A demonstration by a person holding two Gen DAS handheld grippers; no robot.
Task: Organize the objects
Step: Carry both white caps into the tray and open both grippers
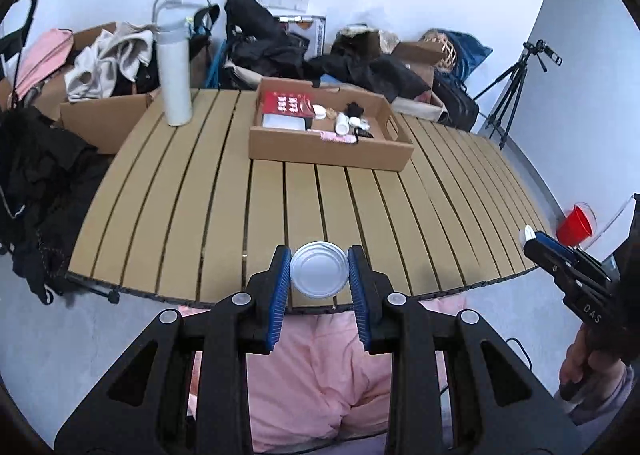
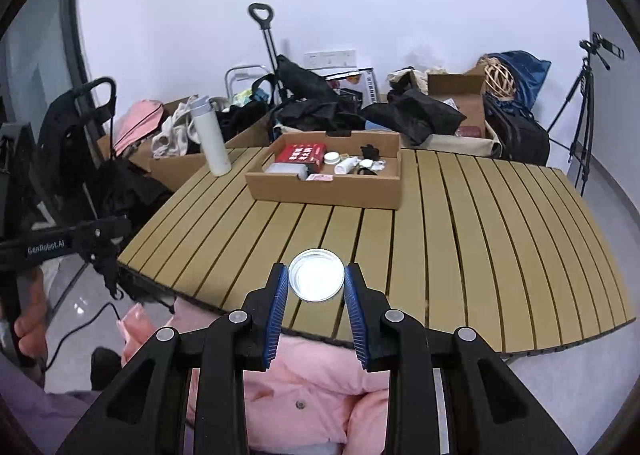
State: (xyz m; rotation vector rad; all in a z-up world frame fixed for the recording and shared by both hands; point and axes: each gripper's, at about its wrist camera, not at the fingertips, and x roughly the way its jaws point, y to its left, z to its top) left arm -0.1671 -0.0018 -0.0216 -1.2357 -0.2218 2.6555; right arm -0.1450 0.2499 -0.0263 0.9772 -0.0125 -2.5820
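Observation:
My left gripper point(image 1: 319, 275) is shut on a round silver tin point(image 1: 319, 270), held above the near edge of the slatted table point(image 1: 192, 191). My right gripper point(image 2: 316, 281) is shut on a round silver lid point(image 2: 316, 275), also above the table's near edge point(image 2: 480, 255); it shows at the right of the left wrist view point(image 1: 532, 239). A shallow cardboard box point(image 1: 328, 149) at the table's far middle holds a red packet point(image 1: 287, 103), a small white bottle point(image 1: 341, 123) and several small items. It also shows in the right wrist view point(image 2: 328, 187).
A tall white flask point(image 1: 173, 75) stands at the table's far left. Boxes of clothes, black bags and a trolley crowd the floor behind the table. A tripod point(image 1: 516, 91) stands at the right. A red cup point(image 1: 575, 223) sits beyond the table's right edge. A pink jacket point(image 1: 316, 375) lies below me.

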